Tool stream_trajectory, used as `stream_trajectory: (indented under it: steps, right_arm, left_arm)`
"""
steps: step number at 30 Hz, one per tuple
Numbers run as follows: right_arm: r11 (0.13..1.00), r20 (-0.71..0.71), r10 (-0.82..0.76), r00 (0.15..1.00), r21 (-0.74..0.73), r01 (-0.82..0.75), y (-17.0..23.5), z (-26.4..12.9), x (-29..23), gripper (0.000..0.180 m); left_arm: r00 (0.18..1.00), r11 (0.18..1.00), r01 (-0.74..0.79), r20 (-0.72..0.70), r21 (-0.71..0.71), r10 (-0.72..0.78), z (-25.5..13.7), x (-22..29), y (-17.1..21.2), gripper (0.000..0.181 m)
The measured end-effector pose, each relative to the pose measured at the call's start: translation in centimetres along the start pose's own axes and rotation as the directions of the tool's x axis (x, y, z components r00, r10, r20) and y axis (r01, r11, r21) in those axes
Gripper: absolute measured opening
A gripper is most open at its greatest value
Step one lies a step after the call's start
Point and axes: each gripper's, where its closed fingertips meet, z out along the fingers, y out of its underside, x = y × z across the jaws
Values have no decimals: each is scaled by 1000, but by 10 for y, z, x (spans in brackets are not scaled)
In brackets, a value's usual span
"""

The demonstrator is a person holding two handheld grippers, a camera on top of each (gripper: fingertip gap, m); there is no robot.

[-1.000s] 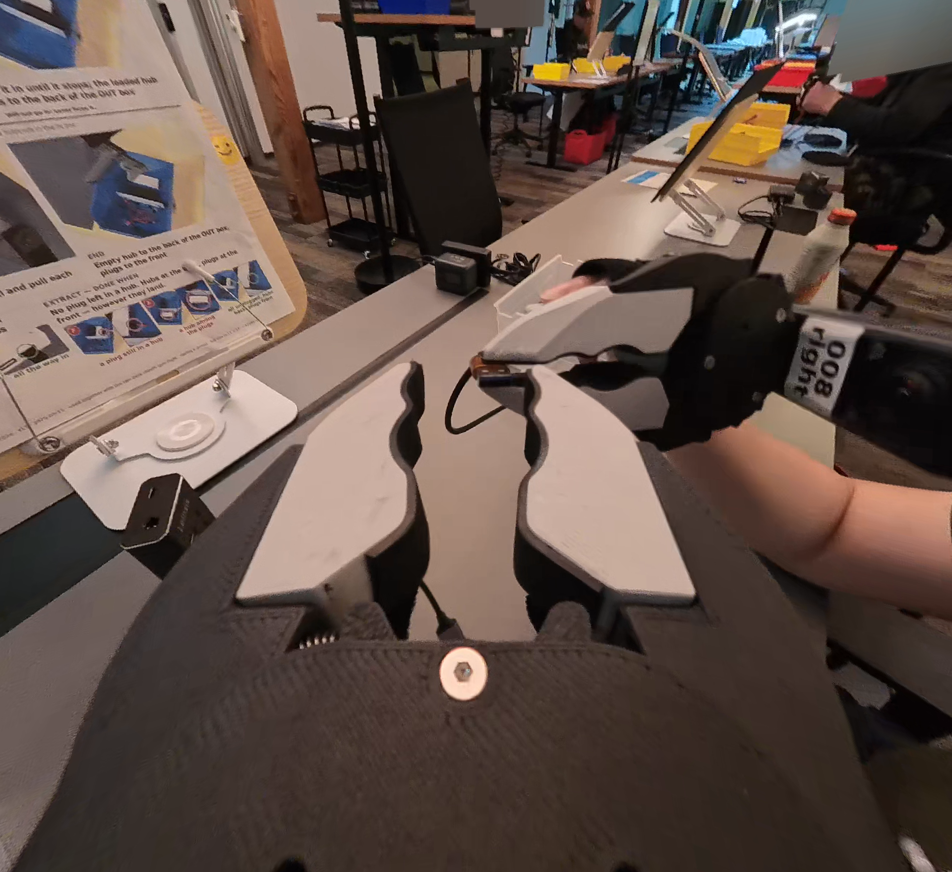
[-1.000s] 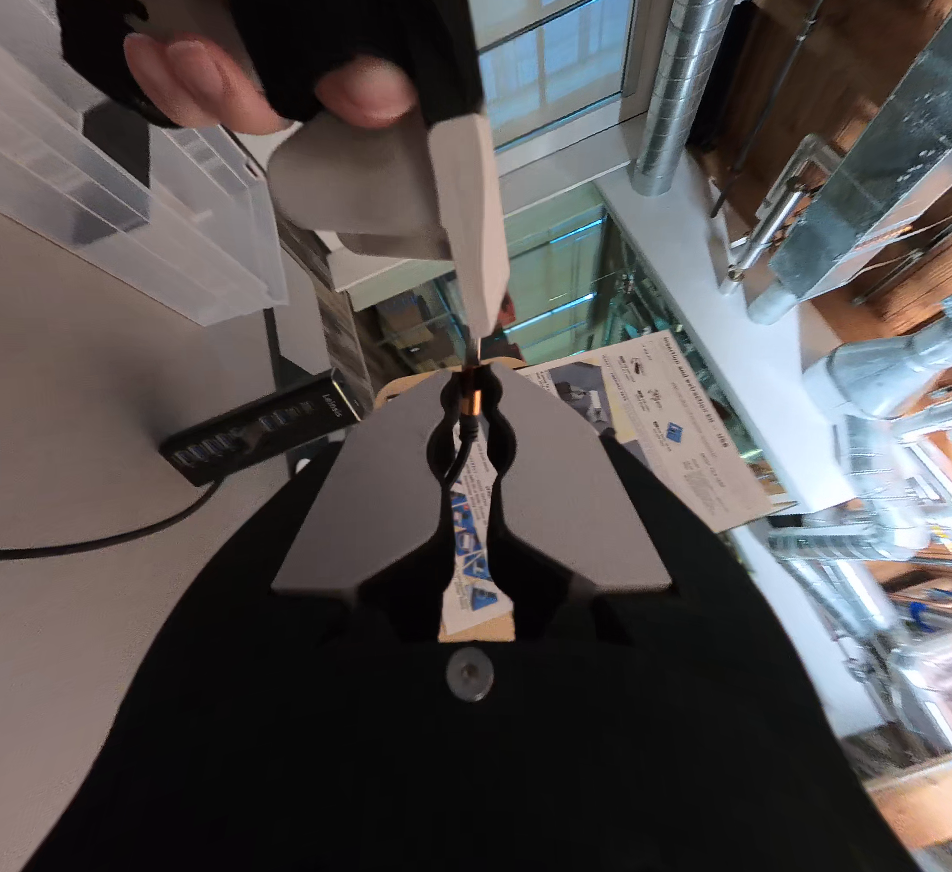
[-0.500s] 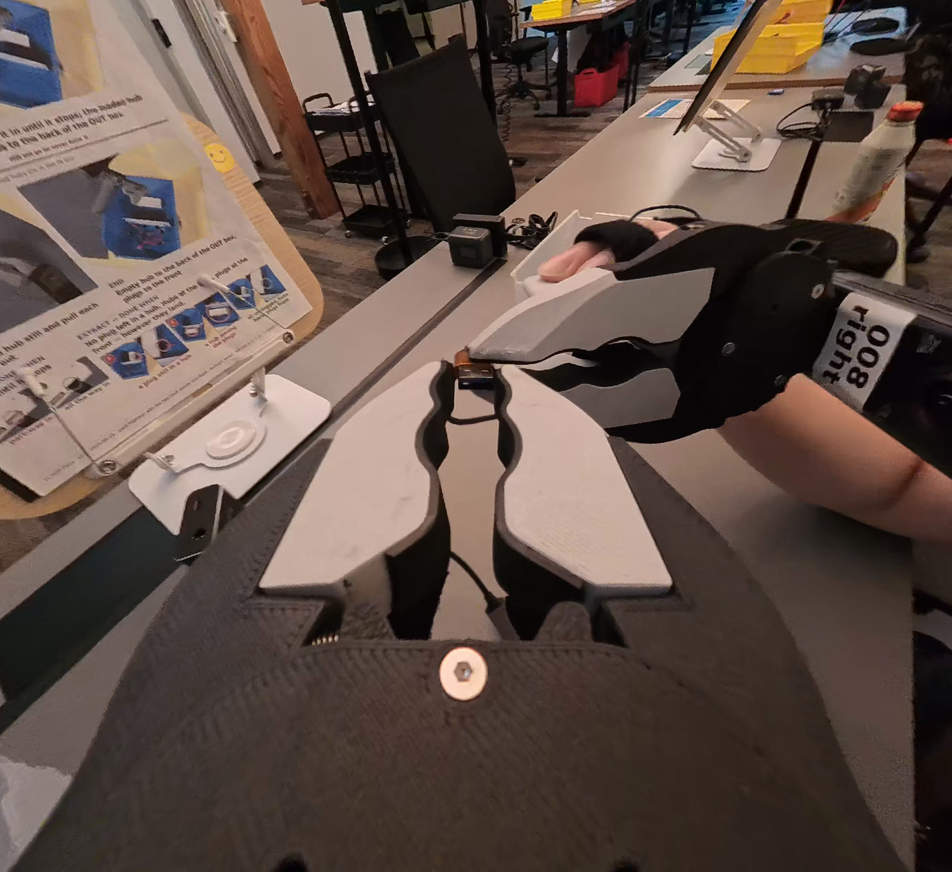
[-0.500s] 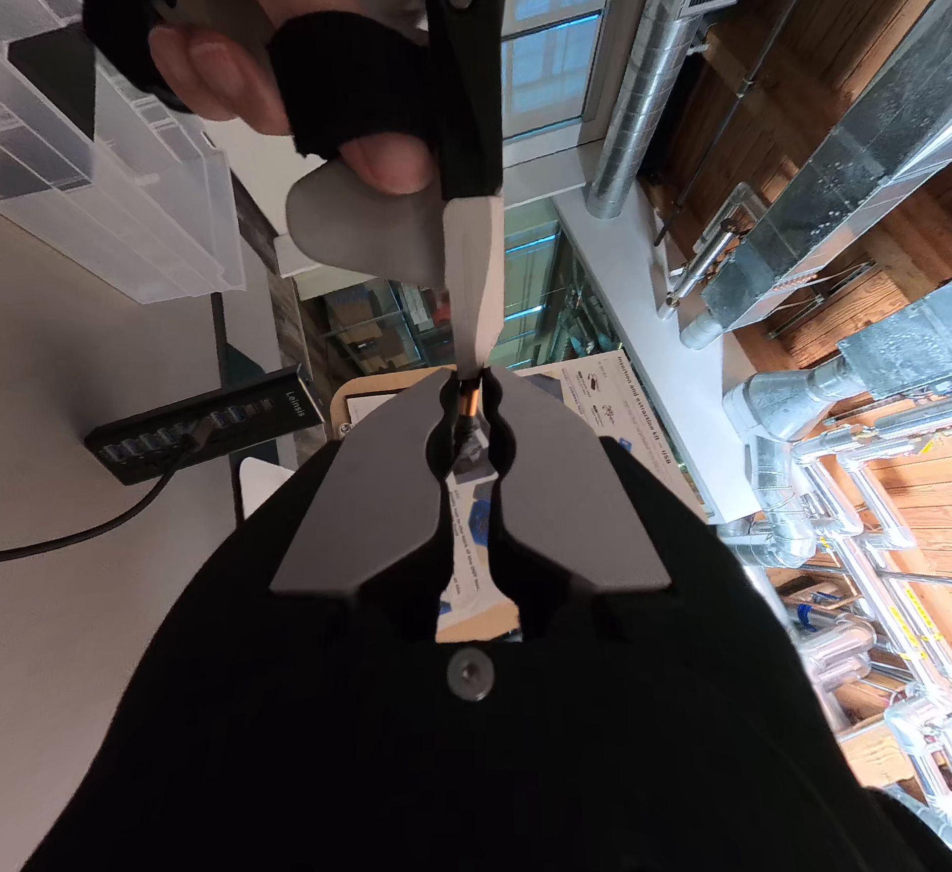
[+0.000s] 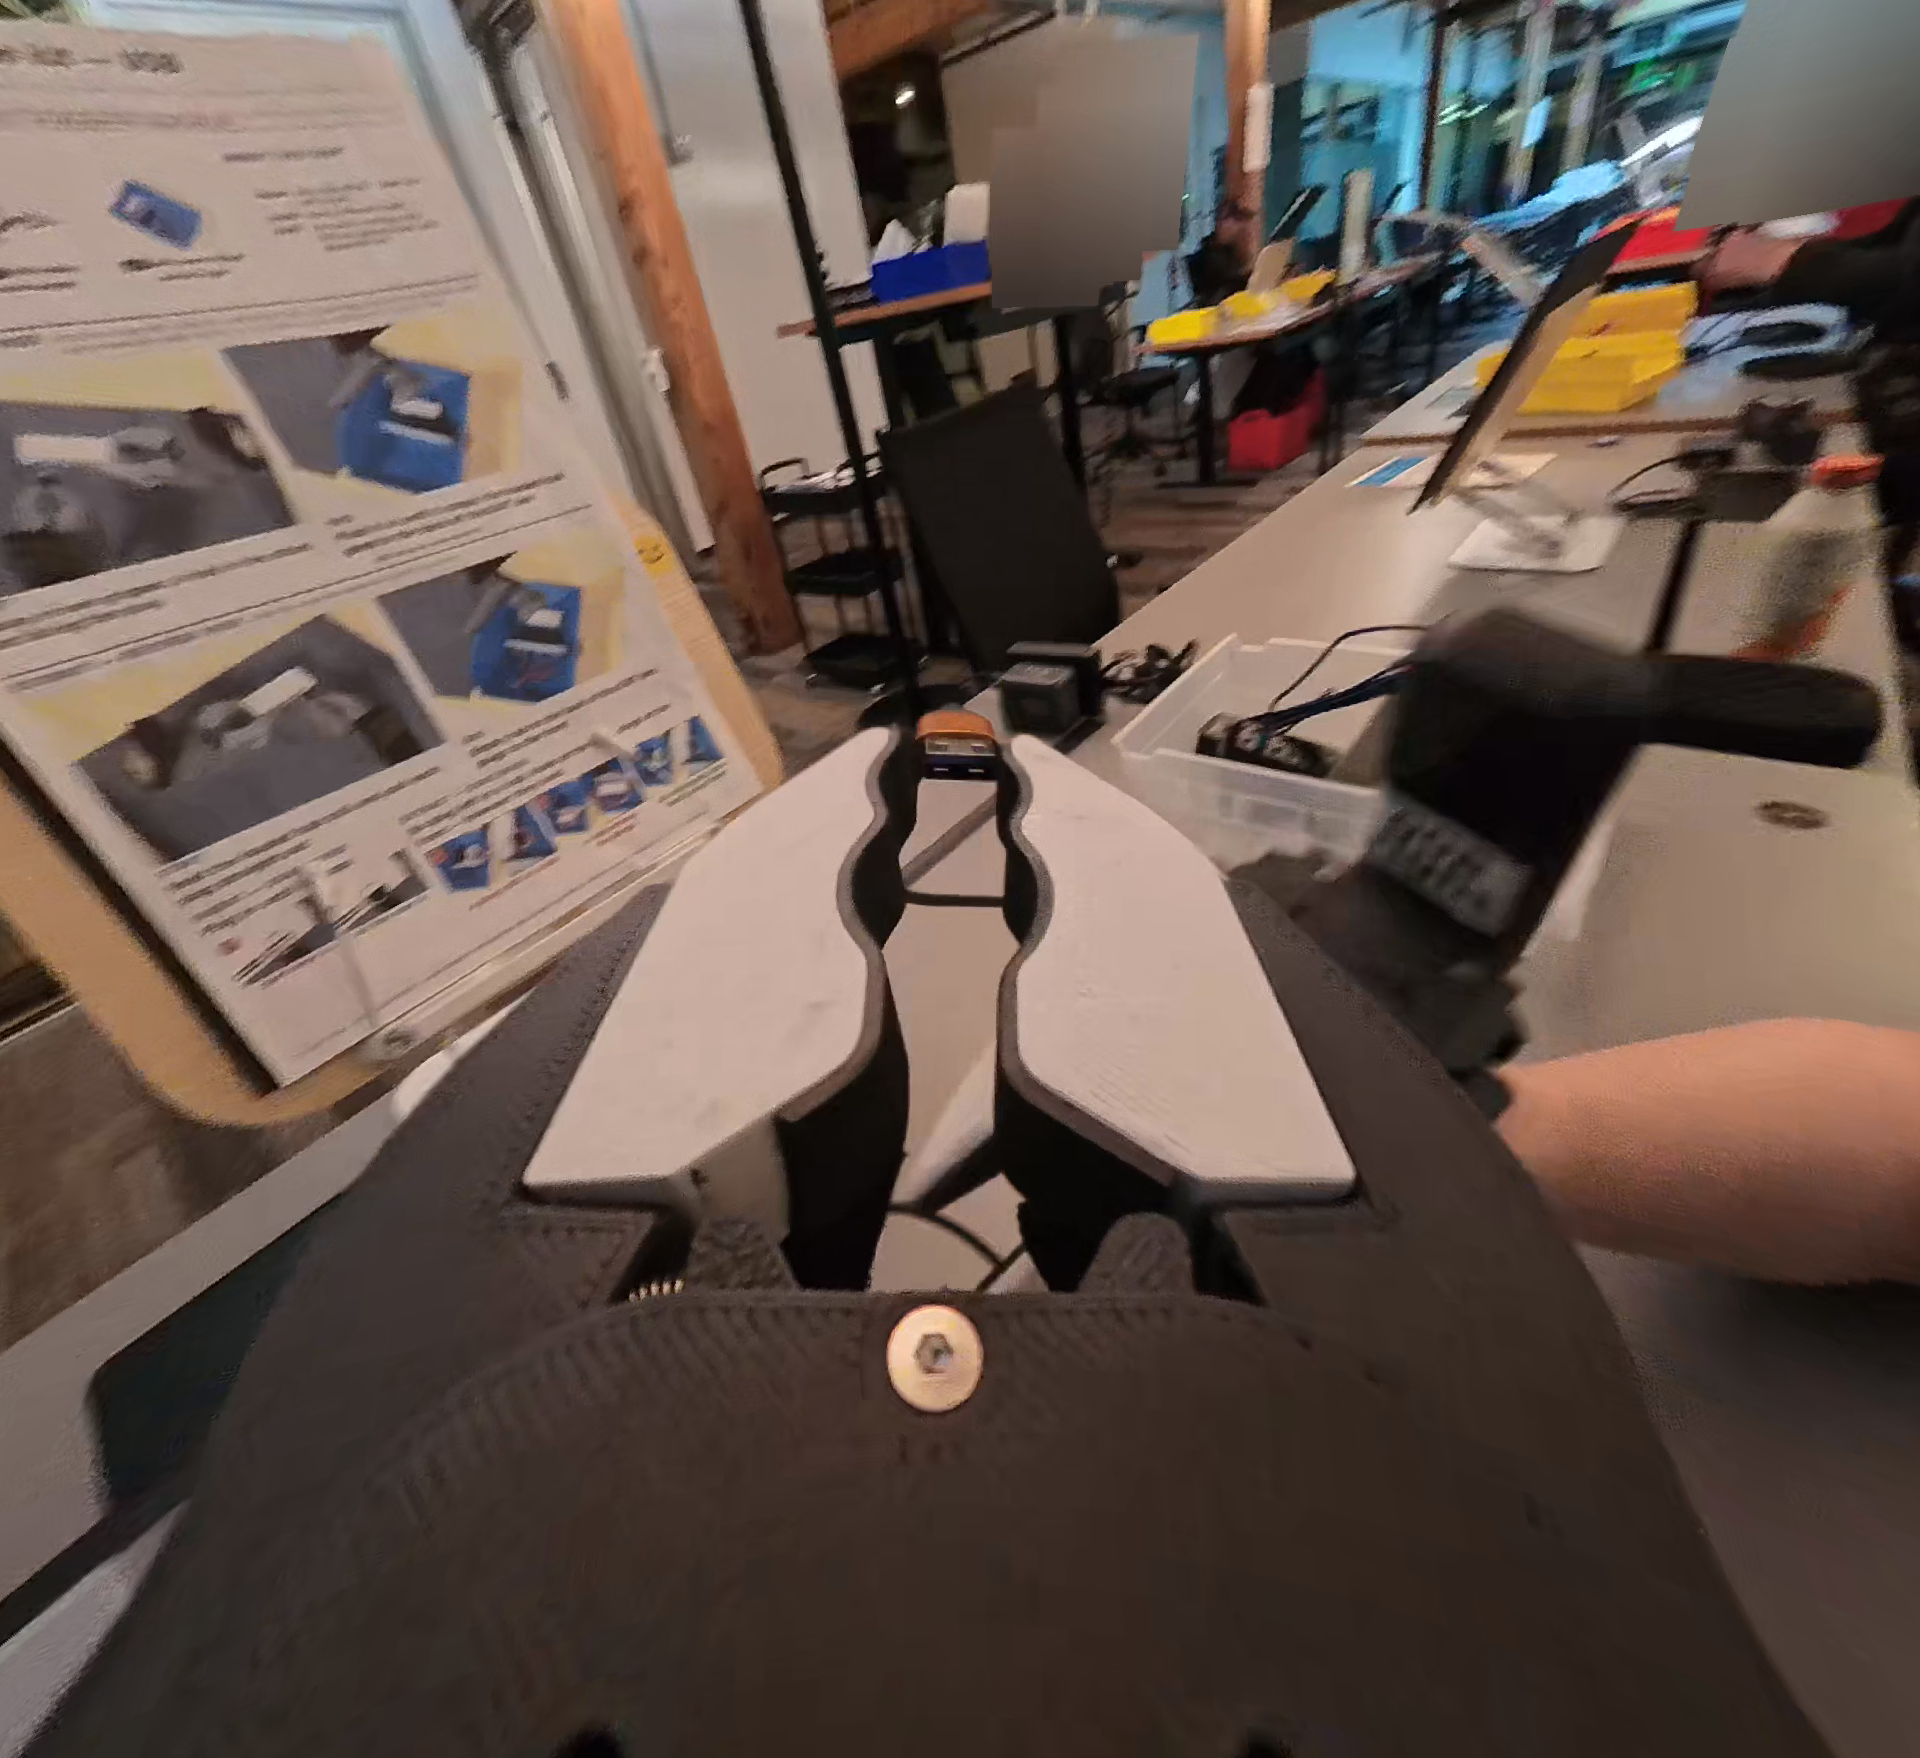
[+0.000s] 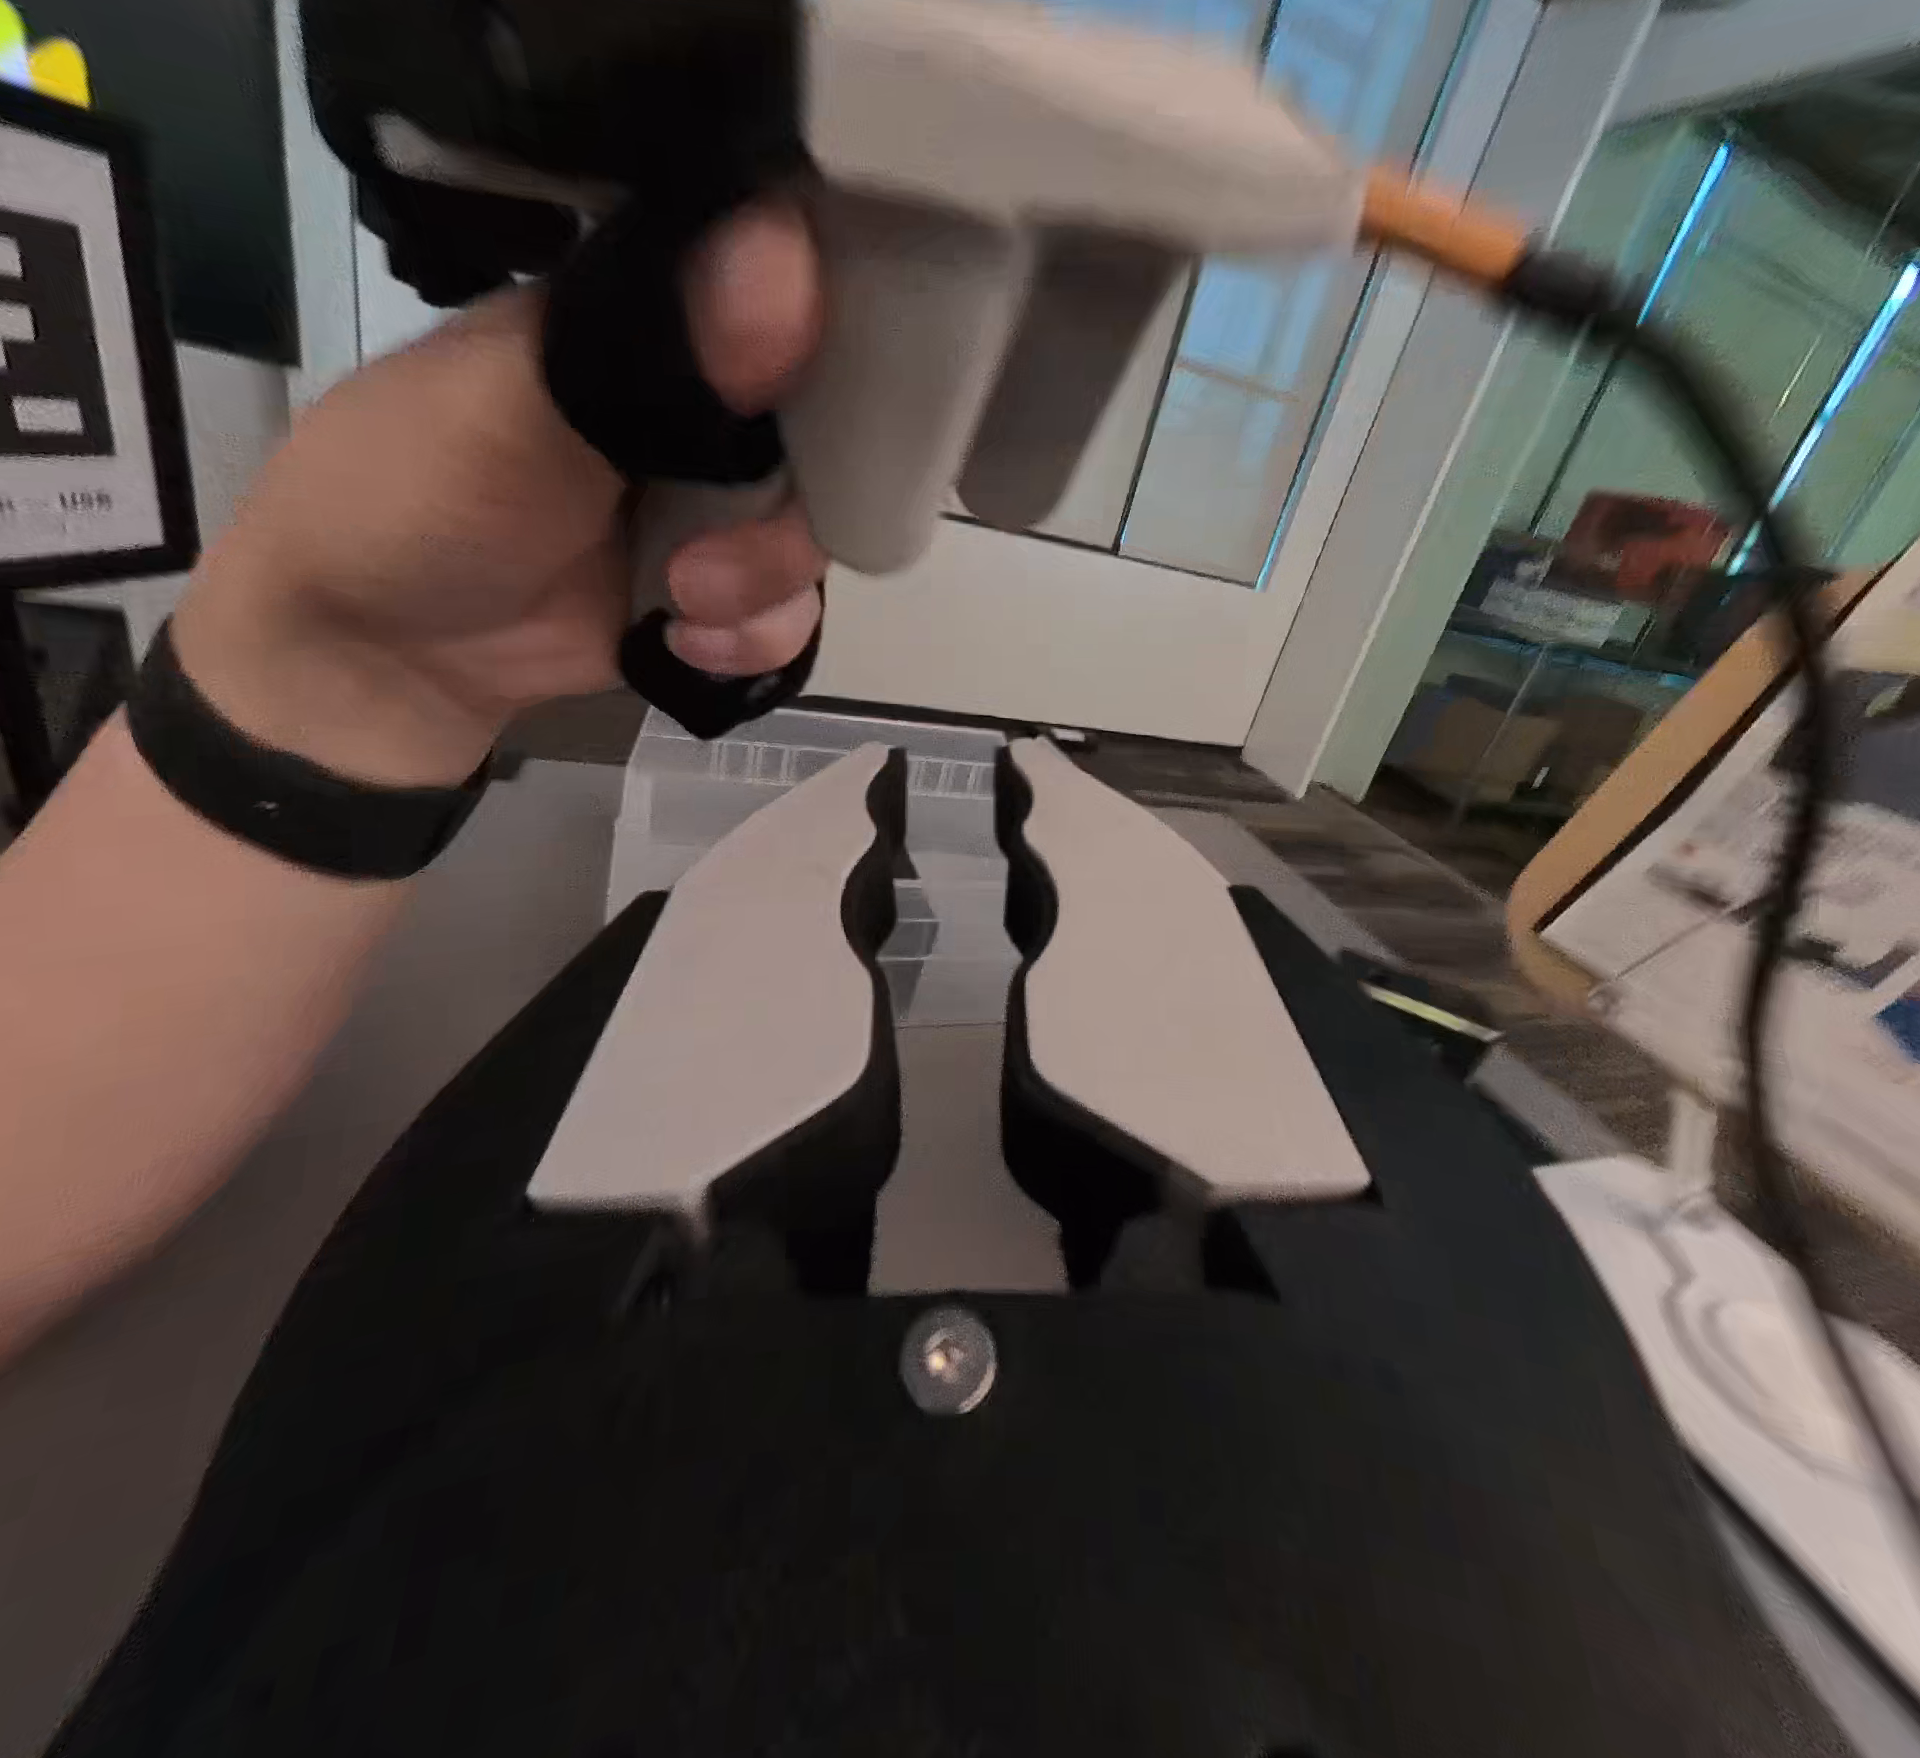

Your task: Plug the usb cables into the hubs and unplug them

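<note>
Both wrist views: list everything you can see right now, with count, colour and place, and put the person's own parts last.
USB plug: one, orange shell, at the left gripper's fingertips
cable: one, black, hanging from the plug
clear bin: one, on the grey table, holding a black hub
instruction board: one, white with photos, standing at left
black chair: one, behind the table
yellow bins: several, on far tables
blue bin: one, far desk
window: behind the left gripper
left gripper: grey fingers, shut on the USB plug
right gripper: grey fingers, open, nothing between them
hand: gripping the left gripper's handle, black wristband
</note>
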Motion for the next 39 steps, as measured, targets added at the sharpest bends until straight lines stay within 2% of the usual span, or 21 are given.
stream_trajectory:
  steps: [4, 6, 9, 11, 13, 15, 18, 20, 24, 31, 34, 39]
  right_arm:
    - [996, -115, 86, 990, -6, -87, 24, 6, 17, 41]
    - [991, -170, 82, 982, 117, -63, 8, -6, 32, 50]
    - [962, -226, 52, 973, 272, 12, -29, -35, 55, 52]
    - [938, -172, 16, 985, 343, 44, -50, -51, 56, 52]
    - [888, -76, -75, 994, 449, 101, -74, -69, 39, 50]
    - [844, -39, -176, 984, 508, 171, -88, -81, 25, 43]
    - [835, 17, -250, 968, 511, 207, -96, -88, 12, 34]
    - [850, 60, -231, 971, 499, 171, -99, -90, 12, 30]
    - [905, 213, -159, 964, 421, 56, -97, -89, 8, 32]
    - [947, 289, -106, 951, 320, 9, -88, -84, 8, 25]
    - [958, 290, -136, 947, 283, 51, -82, -83, 7, 26]
    - [974, 373, -96, 923, 226, 10, -75, -83, 0, 25]
  left_arm:
    - [993, 999, 19, -120, 37, -14, 5, 25, -8, 13]
    - [984, 998, 36, -174, 45, -28, 6, 33, -9, 13]
    - [965, 995, 78, -254, 61, -60, 3, 40, -12, 12]
    - [943, 992, 104, -324, 75, -75, 0, 46, -15, 12]
    - [919, 990, 122, -385, 72, -85, -2, 52, -15, 12]
    - [896, 986, 149, -432, 73, -103, -2, 56, -15, 12]
    - [855, 983, 171, -507, 69, -113, -4, 62, -13, 13]
    - [852, 988, 147, -515, 56, -97, -4, 63, -9, 13]
    - [867, 993, 107, -494, 52, -67, -5, 60, -5, 13]
    - [865, 999, 37, -501, -2, -33, -7, 60, 7, 13]
    - [863, 999, -16, -505, -27, 0, -9, 62, 13, 13]
    - [860, 995, -64, -509, -77, 16, -9, 63, 23, 13]
